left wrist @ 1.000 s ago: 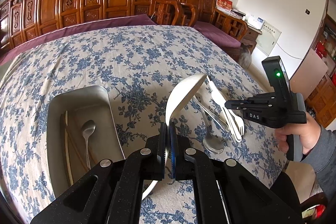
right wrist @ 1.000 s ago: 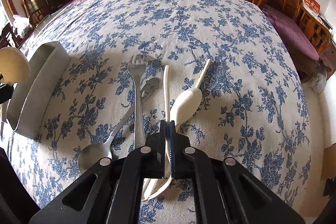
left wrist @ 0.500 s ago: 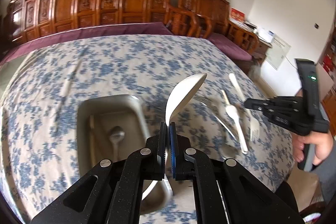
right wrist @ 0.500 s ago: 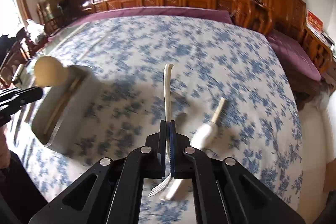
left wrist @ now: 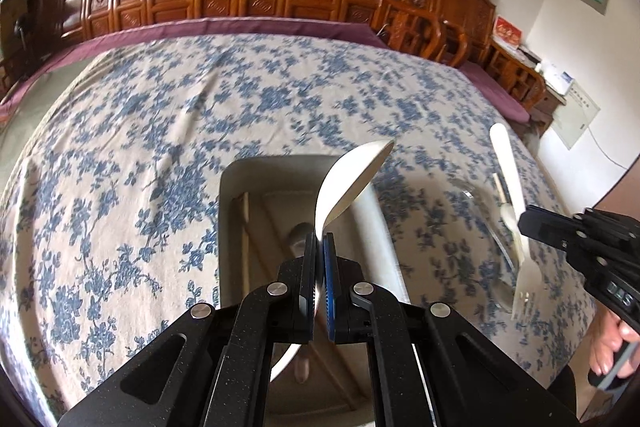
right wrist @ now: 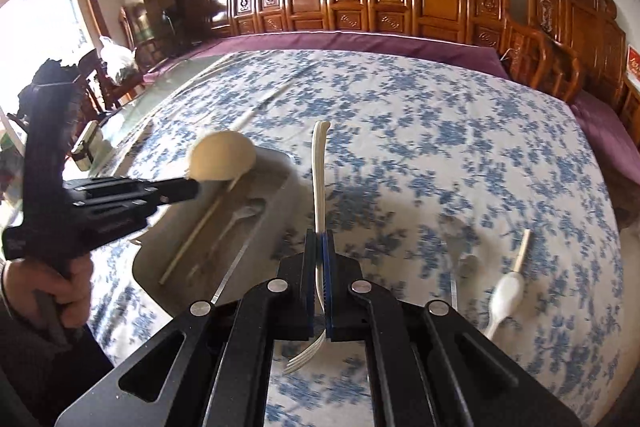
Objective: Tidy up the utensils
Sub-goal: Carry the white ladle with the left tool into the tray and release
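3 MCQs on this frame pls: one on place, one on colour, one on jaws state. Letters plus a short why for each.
1. Where is the left gripper's ladle?
A. flat on the tablecloth
B. held above the metal tray
C. on a chair

2. What colour is the fork in the right gripper?
A. cream white
B. red
C. black

3. How do the right gripper's jaws stand?
A. wide open, holding nothing
B. shut on the fork
C. out of view

Key:
1 B: the left gripper holds the ladle by its handle, bowl raised over the metal tray, not lying on the tablecloth.
2 A: the fork reads as pale cream along its handle and tines.
3 B: the right gripper has its jaws closed on the fork's handle, tines toward the camera.
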A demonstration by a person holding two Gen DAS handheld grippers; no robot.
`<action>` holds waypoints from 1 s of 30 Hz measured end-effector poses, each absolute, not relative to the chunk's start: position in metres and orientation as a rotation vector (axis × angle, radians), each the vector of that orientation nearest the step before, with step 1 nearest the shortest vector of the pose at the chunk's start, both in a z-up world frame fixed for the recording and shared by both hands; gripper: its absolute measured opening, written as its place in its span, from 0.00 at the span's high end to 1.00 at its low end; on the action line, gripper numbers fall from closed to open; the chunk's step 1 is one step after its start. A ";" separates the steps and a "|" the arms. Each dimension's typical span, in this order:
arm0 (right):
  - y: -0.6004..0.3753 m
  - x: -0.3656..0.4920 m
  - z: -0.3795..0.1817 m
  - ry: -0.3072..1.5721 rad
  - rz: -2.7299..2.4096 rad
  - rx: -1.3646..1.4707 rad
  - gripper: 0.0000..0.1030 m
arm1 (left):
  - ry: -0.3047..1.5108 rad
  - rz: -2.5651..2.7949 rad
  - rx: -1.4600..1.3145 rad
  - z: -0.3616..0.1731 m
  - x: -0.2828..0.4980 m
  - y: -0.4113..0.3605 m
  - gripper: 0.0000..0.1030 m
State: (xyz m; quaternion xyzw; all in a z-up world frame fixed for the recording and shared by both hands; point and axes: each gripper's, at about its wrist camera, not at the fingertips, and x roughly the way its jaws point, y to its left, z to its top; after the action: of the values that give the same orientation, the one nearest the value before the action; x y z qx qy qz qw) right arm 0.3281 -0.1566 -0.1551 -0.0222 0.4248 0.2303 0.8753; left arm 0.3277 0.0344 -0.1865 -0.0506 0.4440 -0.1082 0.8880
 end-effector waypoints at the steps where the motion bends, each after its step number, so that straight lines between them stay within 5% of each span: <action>1: -0.152 0.328 -0.156 0.889 0.486 -0.042 0.96 | 0.935 -0.217 -0.108 -0.191 0.330 0.036 0.97; 13: -0.126 0.324 -0.161 0.899 0.519 -0.046 0.96 | 0.984 -0.205 -0.149 -0.206 0.341 0.046 0.97; 30: -0.080 0.328 -0.168 0.917 0.566 -0.045 0.96 | 0.886 -0.172 -0.202 -0.155 0.336 0.115 0.97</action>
State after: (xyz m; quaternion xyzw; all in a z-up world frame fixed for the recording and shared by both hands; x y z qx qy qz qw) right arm 0.3284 -0.0795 -0.1676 -0.0213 0.4368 0.2693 0.8581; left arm 0.3364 0.1148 -0.1554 -0.0973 0.4276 -0.0831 0.8949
